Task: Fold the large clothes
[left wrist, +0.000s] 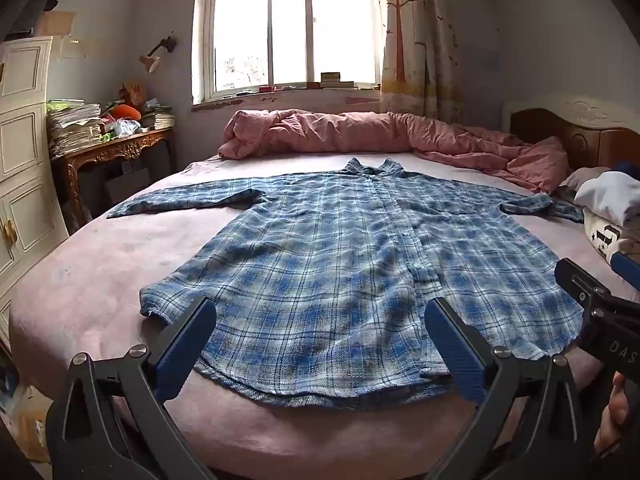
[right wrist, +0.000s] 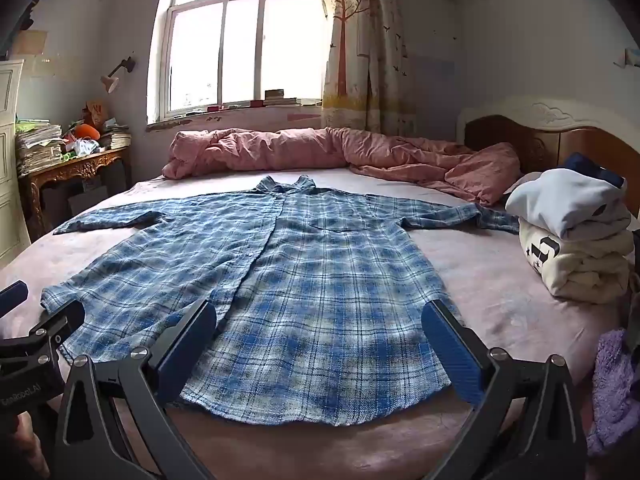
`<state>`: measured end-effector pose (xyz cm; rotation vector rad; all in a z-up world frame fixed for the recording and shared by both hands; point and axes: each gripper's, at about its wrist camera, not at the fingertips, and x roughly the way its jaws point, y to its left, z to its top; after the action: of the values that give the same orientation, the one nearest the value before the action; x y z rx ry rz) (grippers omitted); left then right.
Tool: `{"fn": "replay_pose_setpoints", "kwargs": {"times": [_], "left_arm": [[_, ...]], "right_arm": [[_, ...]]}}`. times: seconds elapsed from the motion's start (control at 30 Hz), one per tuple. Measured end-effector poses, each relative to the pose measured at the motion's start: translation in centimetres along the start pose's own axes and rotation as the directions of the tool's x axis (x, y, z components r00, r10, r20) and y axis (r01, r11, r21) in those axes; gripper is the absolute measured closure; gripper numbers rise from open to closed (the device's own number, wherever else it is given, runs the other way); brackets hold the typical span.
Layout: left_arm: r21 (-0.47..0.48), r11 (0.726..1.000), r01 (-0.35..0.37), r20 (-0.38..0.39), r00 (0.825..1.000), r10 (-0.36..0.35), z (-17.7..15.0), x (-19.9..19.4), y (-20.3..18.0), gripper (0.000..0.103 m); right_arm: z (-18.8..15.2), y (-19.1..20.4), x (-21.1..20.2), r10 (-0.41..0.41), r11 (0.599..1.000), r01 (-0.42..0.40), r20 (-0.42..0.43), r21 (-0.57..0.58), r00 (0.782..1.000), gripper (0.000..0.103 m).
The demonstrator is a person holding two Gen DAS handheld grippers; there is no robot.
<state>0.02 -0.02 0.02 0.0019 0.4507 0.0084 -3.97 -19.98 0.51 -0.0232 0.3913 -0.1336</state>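
Both grippers [left wrist: 320,316] [right wrist: 319,318] spread wide above plaid shirt [left wrist: 352,248].

Two wrist views from the foot of the bed [left wrist: 100,312], both facing the window [left wrist: 292,28].

Each camera looks forward, low and close over the hem of the plaid shirt [left wrist: 340,264], between its own spread fingers. The left view sits further left, the right view further right; both share the shirt, the pink quilt [right wrist: 320,148], window and headboard [right wrist: 560,136].

Rumpled pink quilt [right wrist: 320,152], perhaps papers [left wrist: 74,124] on desk [left wrist: 116,150]
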Motion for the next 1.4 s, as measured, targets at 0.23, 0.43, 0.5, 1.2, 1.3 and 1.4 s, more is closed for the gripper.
{"fn": "replay_pose_setpoints", "kwargs": {"times": [0.23, 0.43, 0.5, 1.2, 1.3, 1.4], "left_arm": [[-0.001, 1.0, 0.03, -0.002, 1.0, -0.03, -0.5, 0.2, 0.1, 0.0], [0.016, 1.0, 0.019, -0.006, 1.0, -0.019, -0.4, 0.2, -0.4, 0.0], [0.016, 1.0, 0.015, -0.007, 1.0, -0.015, -0.5, 0.3, -0.4, 0.0], [0.013, 1.0, 0.004, -0.024, 1.0, -0.003, -0.7, 1.0, 0.1, 0.0], [0.014, 1.0, -0.005, -0.029, 1.0, 0.005, -0.8, 1.2, 0.2, 0.0], [0.028, 1.0, -0.011, -0.025, 1.0, 0.012, -0.9, 1.2, 0.2, 0.0]], "right_arm": [[-0.1, 0.0, 0.3, -0.012, 1.0, 0.012, -0.007, -0.002, 1.0, 0.0], [-0.5, -0.4, 0.8, -0.011, 1.0, 0.011, -0.004, 0.001, 1.0, 0.0], [-0.1, -0.2, 0.7, -0.013, 1.0, 0.013, -0.007, 0.001, 1.0, 0.0], [-0.5, 0.0, 1.0, -0.05, 0.999, 0.049, -0.014, -0.014, 0.999, 0.0], [-0.5, -0.2, 1.2, -0.056, 0.998, 0.056, -0.016, -0.005, 0.998, 0.0], [-0.6, -0.3, 1.3, -0.064, 0.998, 0.064, -0.015, -0.007, 0.998, 0.0]]}}
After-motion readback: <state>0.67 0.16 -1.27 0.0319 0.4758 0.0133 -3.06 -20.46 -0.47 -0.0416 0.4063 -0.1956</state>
